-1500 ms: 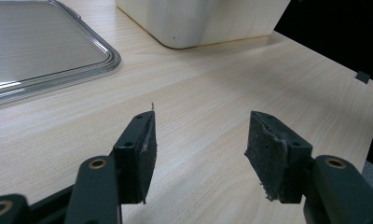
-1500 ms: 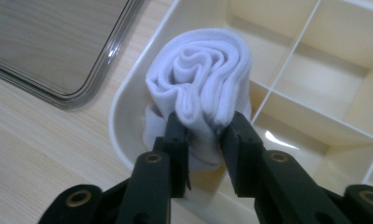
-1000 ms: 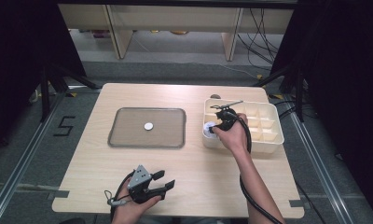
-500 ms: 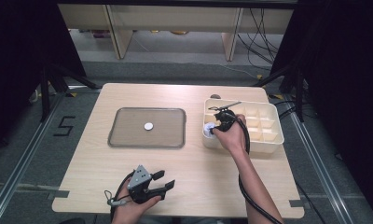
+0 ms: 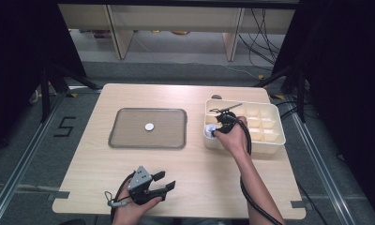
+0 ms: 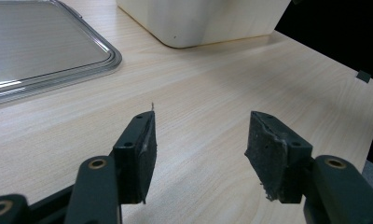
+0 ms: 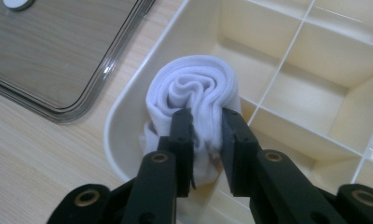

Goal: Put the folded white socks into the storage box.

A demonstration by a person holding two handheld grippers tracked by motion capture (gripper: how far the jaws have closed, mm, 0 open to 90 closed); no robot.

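Near the table's [image 5: 195,187] right edge, the right gripper [image 7: 207,126] has just closed, pinching the rolled white cloth [image 7: 194,88] in the divided box's [image 7: 124,116] corner compartment, ready for lifting; the left gripper [image 6: 198,135] rests spread.

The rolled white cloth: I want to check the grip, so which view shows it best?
The right gripper view: the rolled white cloth sits close up, pinched by the right tongs. The high view gives a small white patch; the left gripper view points elsewhere.

Item count, table surface:
- Grippers: two, left gripper [image 5: 163,185] at 7 o'clock and right gripper [image 5: 217,127] at 3 o'clock.
- Tray [image 5: 124,137]: one, centre-left.
- White disc [image 5: 149,126]: one, on the tray.
- Compartment box [image 5: 274,123]: one, at 3 o'clock.
- Rolled white cloth [image 7: 194,91]: one, in the box.
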